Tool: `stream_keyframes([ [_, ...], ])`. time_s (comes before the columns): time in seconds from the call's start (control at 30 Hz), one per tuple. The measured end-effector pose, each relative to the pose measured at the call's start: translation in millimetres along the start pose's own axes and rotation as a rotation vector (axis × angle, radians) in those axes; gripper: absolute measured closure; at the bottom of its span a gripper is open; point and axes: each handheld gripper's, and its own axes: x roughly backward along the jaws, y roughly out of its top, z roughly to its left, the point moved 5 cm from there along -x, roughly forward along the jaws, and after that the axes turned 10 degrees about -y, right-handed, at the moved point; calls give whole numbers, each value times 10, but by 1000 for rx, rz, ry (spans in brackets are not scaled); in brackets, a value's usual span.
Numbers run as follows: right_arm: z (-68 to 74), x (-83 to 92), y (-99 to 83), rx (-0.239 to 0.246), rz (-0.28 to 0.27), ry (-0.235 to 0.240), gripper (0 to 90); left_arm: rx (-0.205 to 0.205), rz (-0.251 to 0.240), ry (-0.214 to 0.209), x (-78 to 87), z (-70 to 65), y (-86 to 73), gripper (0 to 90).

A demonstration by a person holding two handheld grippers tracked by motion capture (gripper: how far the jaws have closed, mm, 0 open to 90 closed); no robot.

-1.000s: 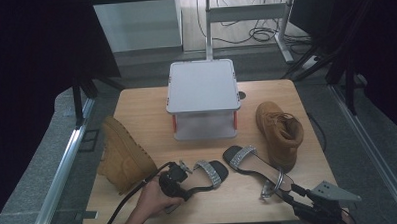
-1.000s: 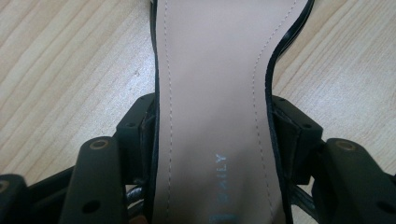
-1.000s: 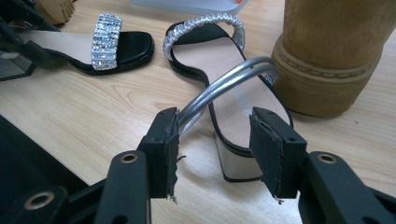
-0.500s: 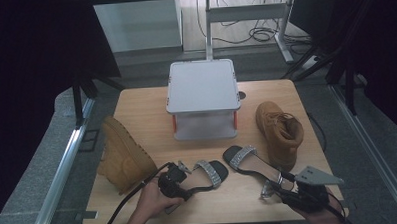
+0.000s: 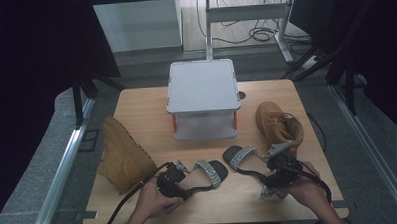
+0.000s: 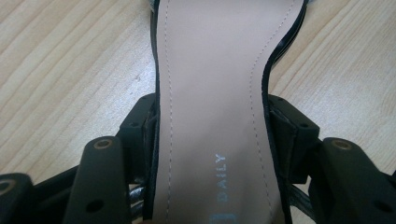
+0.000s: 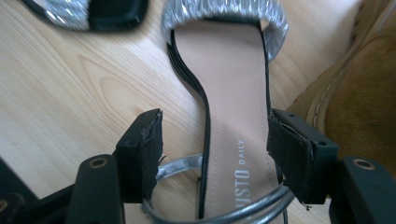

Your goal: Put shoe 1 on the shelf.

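Note:
Two black sandals with silver straps lie on the wooden table. My left gripper is shut on the heel end of the left sandal. In the left gripper view both pads press the edges of its tan insole. My right gripper straddles the heel part of the right sandal. Its jaws have just been opening. In the right gripper view the left pad stands well off the right sandal, and the right pad is at its edge.
A grey box on a small stand sits at the table's far middle. One tan boot lies at the left, another tan boot stands close beside the right sandal, also seen as the boot in the right gripper view.
The right hand has moved left and away from the table's near edge, bringing its gripper over the right sandal's heel. The left hand and its sandal have stayed put.

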Motion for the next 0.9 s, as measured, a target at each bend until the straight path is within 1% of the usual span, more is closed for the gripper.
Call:
stream_keyframes([
  [0.03,-7,-35,3,2,20,-8,359,0,-1,2,3,5,-2,419],
  [0.1,-9,-101,8,11,45,-7,359,1,-1,2,10,12,-7,419],
  [0.2,-4,-177,14,24,75,-13,359,2,-3,2,22,24,-18,419],
  [0.3,1,-268,22,46,118,-24,356,5,-9,2,29,31,-26,419],
  [0.37,-5,-313,34,58,136,-40,357,2,-10,5,36,38,-32,419],
  [0.4,-10,-325,46,65,136,-44,357,3,-12,5,38,40,-34,419],
  [0.47,-15,-343,68,64,142,-50,367,6,-16,5,39,46,-37,419],
  [0.53,-9,-386,92,83,152,-65,366,5,-17,6,41,51,-37,419],
  [0.63,20,-402,137,122,188,-74,367,6,-18,5,42,52,-41,419],
  [0.7,24,-416,162,137,208,-81,362,6,-19,2,45,53,-47,419],
  [0.8,-1,-445,172,139,225,-86,355,9,-25,3,48,58,-56,420],
  [0.9,-37,-485,153,132,246,-85,348,10,-29,6,50,66,-61,420],
])
